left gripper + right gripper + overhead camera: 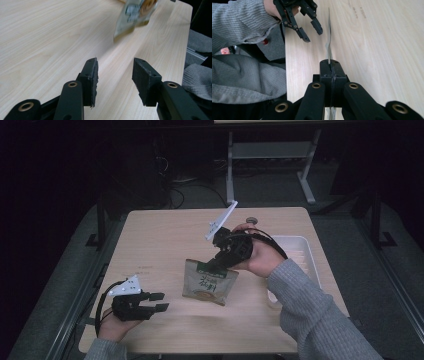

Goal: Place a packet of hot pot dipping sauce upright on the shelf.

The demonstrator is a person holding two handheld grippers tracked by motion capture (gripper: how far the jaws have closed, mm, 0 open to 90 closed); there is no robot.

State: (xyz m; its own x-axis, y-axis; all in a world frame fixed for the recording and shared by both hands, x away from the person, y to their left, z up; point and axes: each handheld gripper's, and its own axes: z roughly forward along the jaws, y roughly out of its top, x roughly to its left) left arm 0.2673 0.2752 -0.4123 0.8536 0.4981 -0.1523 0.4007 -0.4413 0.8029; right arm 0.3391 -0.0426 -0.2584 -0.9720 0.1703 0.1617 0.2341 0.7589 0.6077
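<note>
Two grippers over bare table [165, 235]: right gripper [218, 264] pinching packet [210, 282] by top edge, packet hanging beneath jaws; left gripper [159, 301] spread, nothing between, near front edge, open wood ahead. White tray [305, 251] behind right hand.

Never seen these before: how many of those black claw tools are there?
2. The left gripper sits open near the table's front left; the right gripper pinches a snack pouch mid-table.

Print on pouch [210, 281] unreadable
</note>
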